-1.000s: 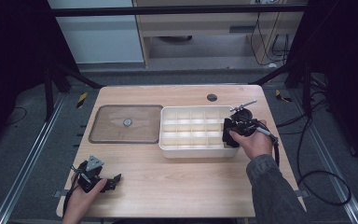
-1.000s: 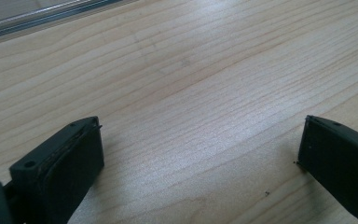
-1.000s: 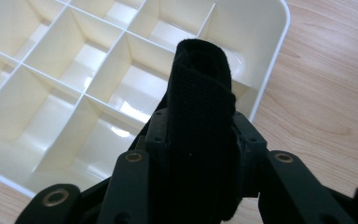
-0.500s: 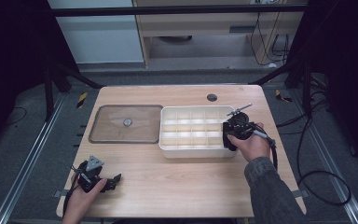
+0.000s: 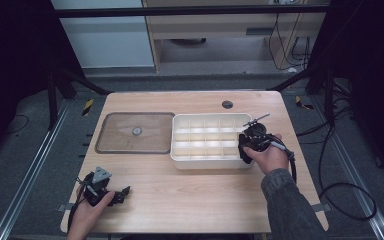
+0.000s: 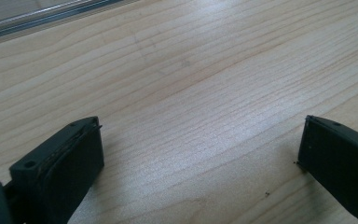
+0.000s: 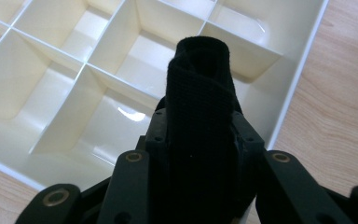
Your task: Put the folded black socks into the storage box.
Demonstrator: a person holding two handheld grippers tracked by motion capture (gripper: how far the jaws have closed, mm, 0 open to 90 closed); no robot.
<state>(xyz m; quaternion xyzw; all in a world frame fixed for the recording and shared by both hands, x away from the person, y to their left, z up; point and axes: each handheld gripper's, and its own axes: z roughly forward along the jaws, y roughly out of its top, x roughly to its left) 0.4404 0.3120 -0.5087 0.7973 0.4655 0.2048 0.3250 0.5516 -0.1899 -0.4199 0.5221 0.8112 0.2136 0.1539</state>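
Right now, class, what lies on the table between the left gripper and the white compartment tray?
Nothing: in the high view only bare wooden tabletop lies between the left gripper and the white plastic compartment tray. The left gripper view shows bare wood too.

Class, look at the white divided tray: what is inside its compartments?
The visible compartments of the white tray look empty. The right gripper, shut on a black rolled strap, hovers above and hides part of some cells.

The left gripper (image 5: 121,194) lies low near the front left corner of the table (image 5: 195,200), jaws spread wide. The right gripper (image 5: 246,150) hangs over the table's right part, jaws clamped on a black strap roll (image 7: 200,102)
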